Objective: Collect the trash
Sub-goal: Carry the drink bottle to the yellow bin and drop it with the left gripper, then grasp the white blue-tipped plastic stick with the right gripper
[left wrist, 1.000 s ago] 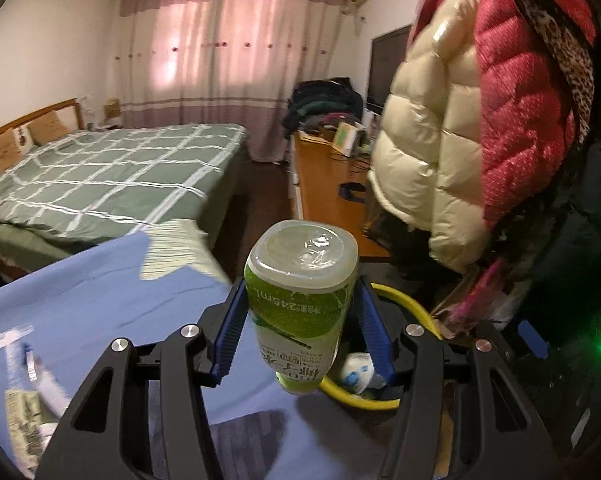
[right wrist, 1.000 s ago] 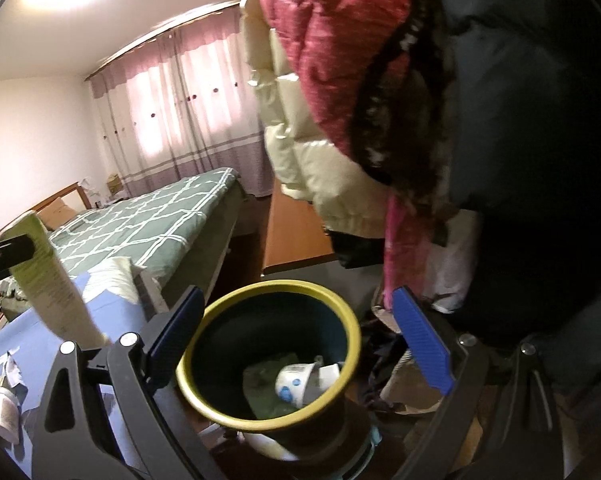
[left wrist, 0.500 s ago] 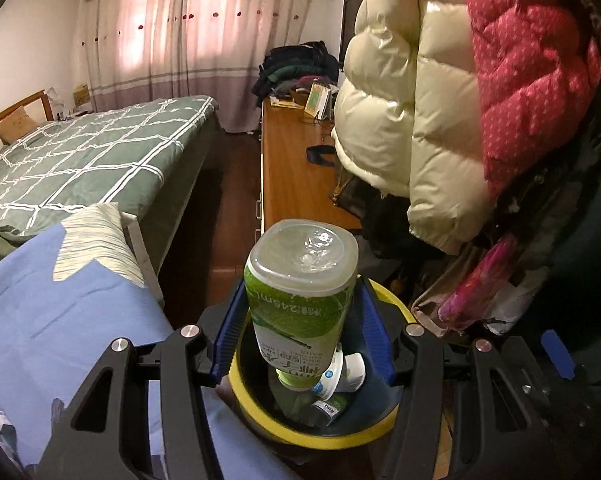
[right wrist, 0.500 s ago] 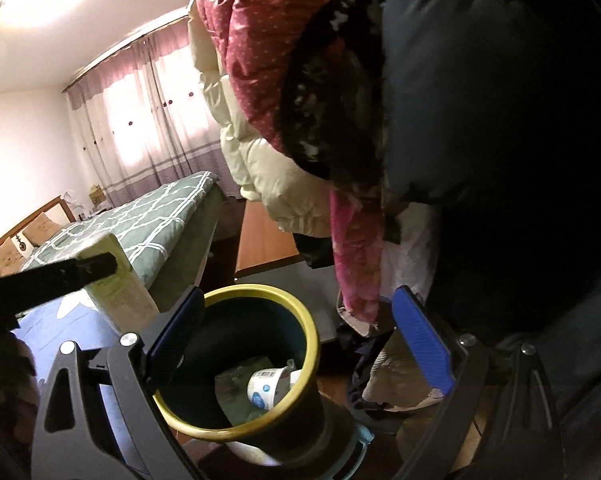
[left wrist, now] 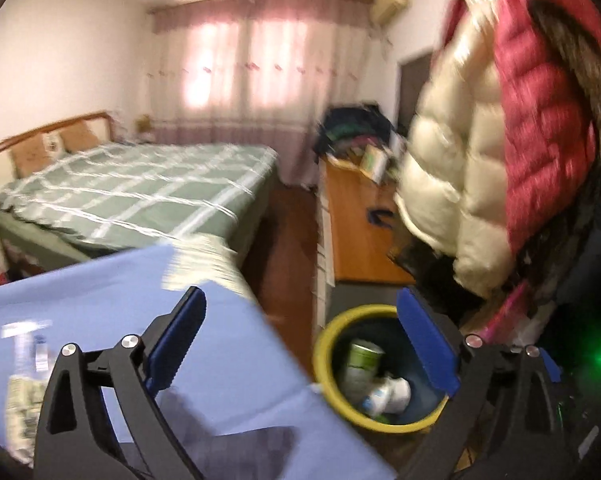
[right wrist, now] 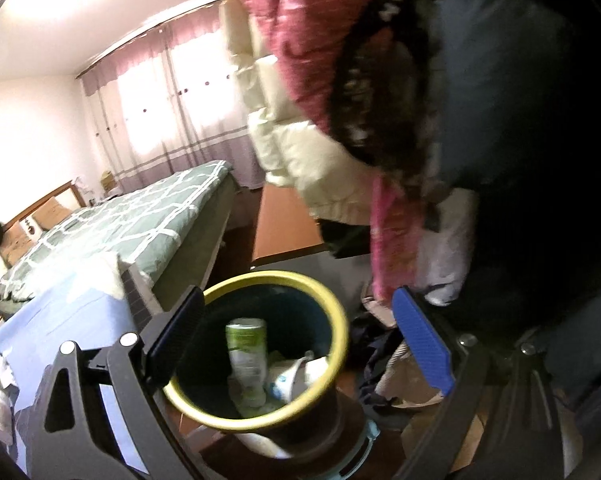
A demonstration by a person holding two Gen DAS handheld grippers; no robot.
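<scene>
- Left wrist view: left tongs (left wrist: 300, 344) spread, empty; green bottle (left wrist: 358, 364) stands upright inside bin (left wrist: 380, 426).
- Right tongs (right wrist: 296, 344) spread wide over the bin.
- Remaining trash (left wrist: 20, 400) lies on bench (left wrist: 228, 364), left of left tongs, the nearer pair.

Motion blur, ceiling glare, dark fisheye edges

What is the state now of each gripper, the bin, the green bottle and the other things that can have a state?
Left gripper: open, holding nothing.
Right gripper: open, holding nothing.
Yellow-rimmed dark round trash bin: upright, no lid, partly filled.
Green-labelled plastic bottle: inside the bin, leaning, released.
White small container with blue print: in the bin, on its side.
Pink curtains: drawn shut.
</scene>
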